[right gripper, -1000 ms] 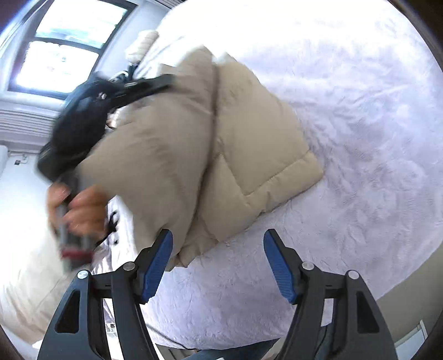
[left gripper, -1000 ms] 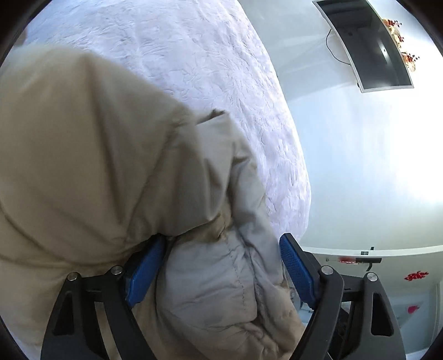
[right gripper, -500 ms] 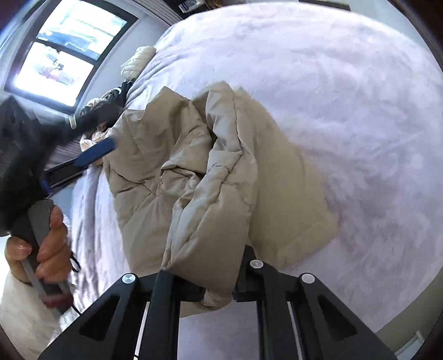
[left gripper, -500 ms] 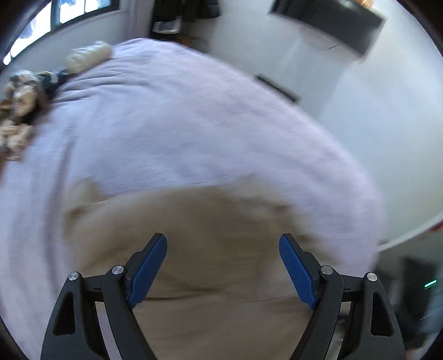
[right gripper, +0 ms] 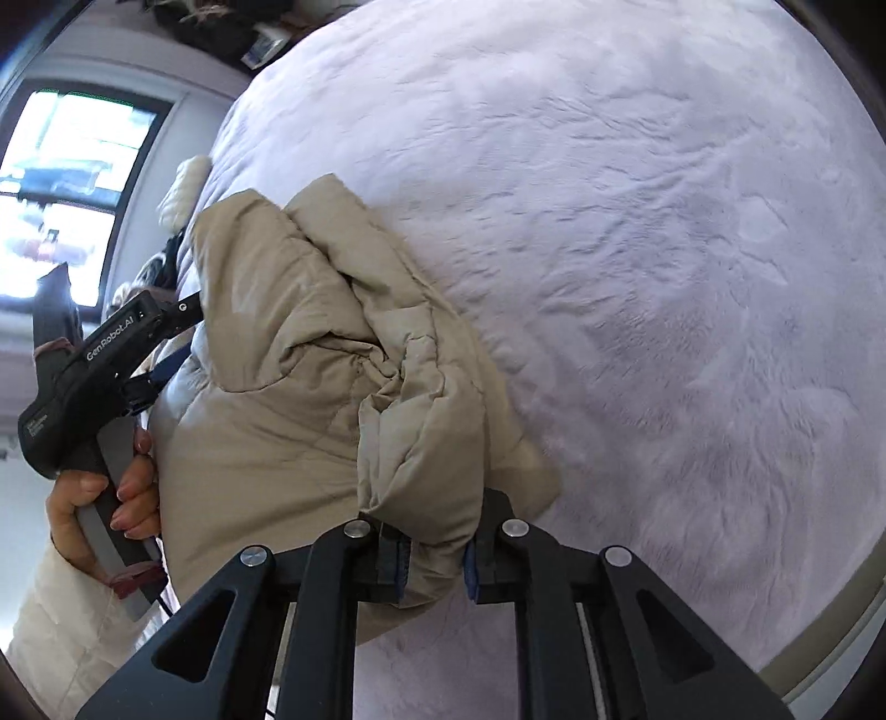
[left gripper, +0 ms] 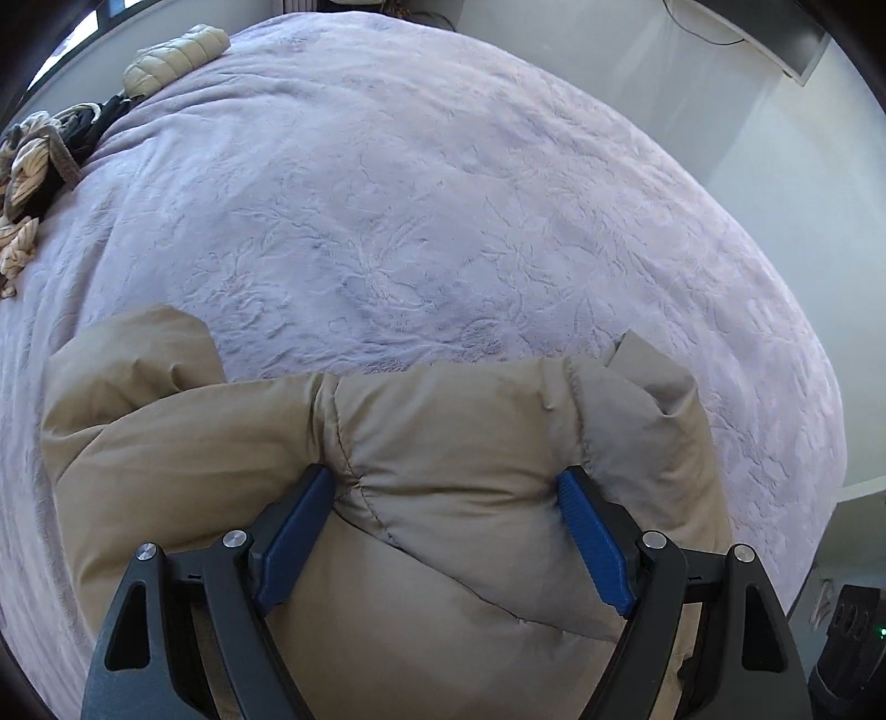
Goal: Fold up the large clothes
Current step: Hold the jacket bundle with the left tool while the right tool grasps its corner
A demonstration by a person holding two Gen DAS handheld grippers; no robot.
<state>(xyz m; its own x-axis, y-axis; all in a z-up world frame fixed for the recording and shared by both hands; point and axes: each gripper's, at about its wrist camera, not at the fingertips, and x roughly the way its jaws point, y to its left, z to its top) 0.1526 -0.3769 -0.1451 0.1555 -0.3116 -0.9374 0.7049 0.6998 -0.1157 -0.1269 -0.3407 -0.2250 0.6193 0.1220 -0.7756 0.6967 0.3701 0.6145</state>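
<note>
A lilac bedspread [left gripper: 443, 210], embossed with a leafy pattern, fills nearly everything ahead of both of my grippers and carries the work. On it, directly under and in front of my tools, lies the beige puffer jacket [left gripper: 443, 454], bunched into thick quilted rolls rather than flat.

My left gripper [left gripper: 446, 487] points steeply down into the jacket. Its blue pads [left gripper: 592, 548] stand wide apart, and a fat padded roll bulges up between them, pressing against both inner faces; I read this as a broad grip on the jacket's bulk.

My right gripper [right gripper: 434, 559] has just been closing, and its jaws are now drawn close together, clamped on a gathered fold of the same jacket, which rises from the pinch and runs away from me towards the far left. Seen from that right camera, the left tool sits to the far left, beyond the jacket, held in a hand [right gripper: 105, 498] with a pale quilted sleeve [right gripper: 61, 626] below it.

Past the left gripper, at the far left edge of the bed, a heap of cream and dark garments [left gripper: 33, 166] lies well apart from the jacket, with a small cream puffer item [left gripper: 177, 55] beyond it. A window [right gripper: 61, 183] glows behind the left tool in the right view. A dark screen [left gripper: 775, 33] hangs on the white wall at far right.
</note>
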